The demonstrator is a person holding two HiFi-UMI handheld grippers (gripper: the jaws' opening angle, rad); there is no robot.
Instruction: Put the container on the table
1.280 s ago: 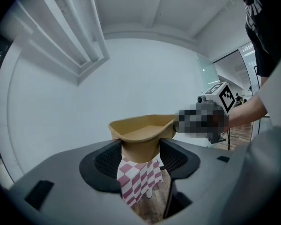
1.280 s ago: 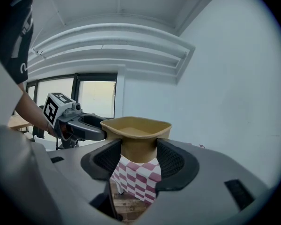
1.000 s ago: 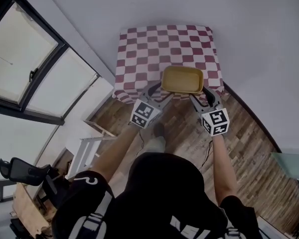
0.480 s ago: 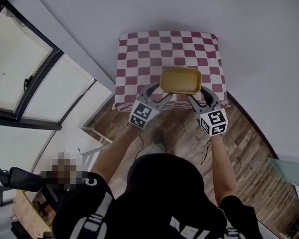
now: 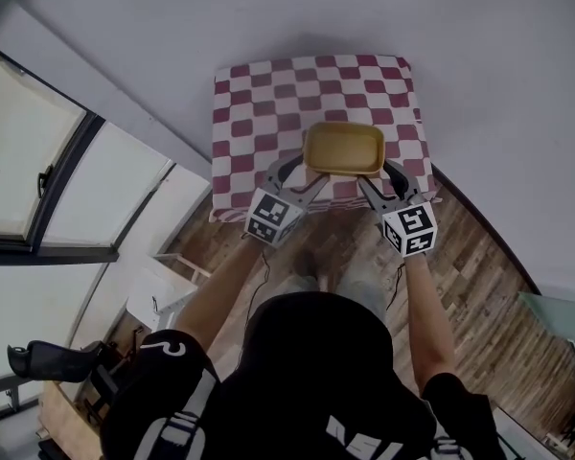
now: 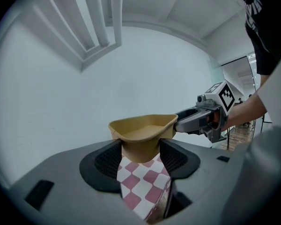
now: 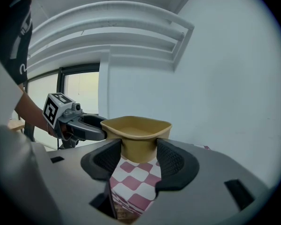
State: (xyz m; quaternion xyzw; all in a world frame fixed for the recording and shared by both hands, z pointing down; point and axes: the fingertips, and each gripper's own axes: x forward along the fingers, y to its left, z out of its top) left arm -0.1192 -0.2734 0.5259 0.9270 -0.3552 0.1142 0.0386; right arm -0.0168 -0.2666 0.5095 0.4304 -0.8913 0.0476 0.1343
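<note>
Two-sided grip on the tan container [image 5: 343,149]: clamped at one end in the jaws of the left gripper [image 5: 302,173], at the other in those of the right gripper [image 5: 381,174]. Held level over the near edge of the checkered table [image 5: 268,103].

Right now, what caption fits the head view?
Left gripper and right gripper hold a yellow container over the checkered table.

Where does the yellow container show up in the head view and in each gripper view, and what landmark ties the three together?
Head view: the container sits upper centre, over the near part of the table.
Left gripper view: container at centre, clamped between the jaws.
Right gripper view: container at centre, clamped between the jaws.
Shared landmark: the table's red-and-white checked cloth, seen just below the container in both gripper views.
</note>
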